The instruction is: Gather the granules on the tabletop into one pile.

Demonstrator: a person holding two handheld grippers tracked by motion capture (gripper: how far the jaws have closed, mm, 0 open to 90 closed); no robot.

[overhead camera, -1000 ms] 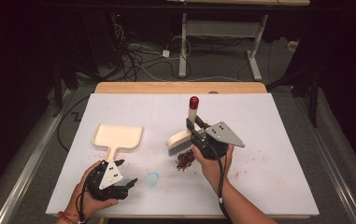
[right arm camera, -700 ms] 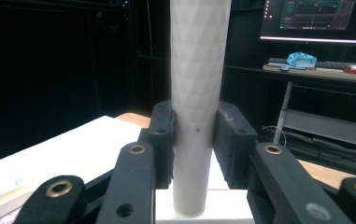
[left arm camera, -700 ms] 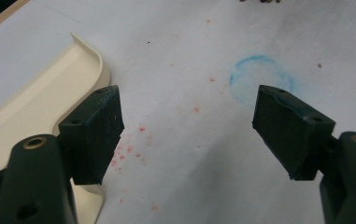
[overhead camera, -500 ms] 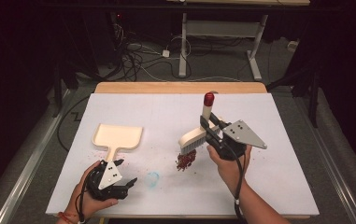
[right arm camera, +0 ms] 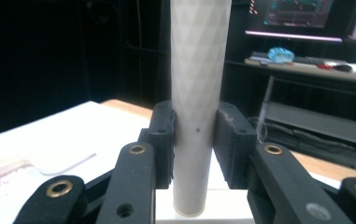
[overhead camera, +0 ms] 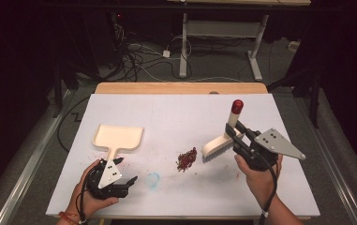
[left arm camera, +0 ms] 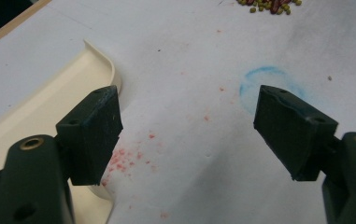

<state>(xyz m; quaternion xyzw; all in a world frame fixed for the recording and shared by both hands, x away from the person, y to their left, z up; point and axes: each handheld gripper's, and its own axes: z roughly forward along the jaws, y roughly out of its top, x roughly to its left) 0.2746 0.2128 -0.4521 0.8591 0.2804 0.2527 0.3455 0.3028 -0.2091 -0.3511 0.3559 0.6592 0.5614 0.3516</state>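
High view, nearest edge first: left gripper [overhead camera: 128, 182] in a hand at the front left of the white table [overhead camera: 176, 112], lying low, jaws spread wide with nothing between them. Same in the left gripper view [left arm camera: 185, 130]: two black pads well apart over bare white surface, a faint blue ring mark [left arm camera: 269, 86] just ahead near the right pad, red specks [left arm camera: 129, 156] scattered by the left pad. Cream plastic dustpan [overhead camera: 116, 139] just beyond that gripper, flat on the table, handle pointing toward the hand, its rounded end [left arm camera: 98, 63] beside the left pad.

Further right, right gripper [overhead camera: 234, 133] held in the other hand, jaws pinched on the pale grey handle of a hand brush with a white bristle head and a red cap [overhead camera: 223, 138]. Right gripper view [right arm camera: 194, 140]: both pads pressed against the textured grey shaft [right arm camera: 196, 93], which stands upright between them.

Brush head low at the table, bristles just right of a small heap of dark red and green beans [overhead camera: 187, 159] in the middle; touching or not, cannot tell. Red cap tilted up and away.

Beyond the white sheet, a strip of wooden tabletop [overhead camera: 181, 87], then cables on the floor [overhead camera: 138, 56] and grey desk legs [overhead camera: 256, 51].
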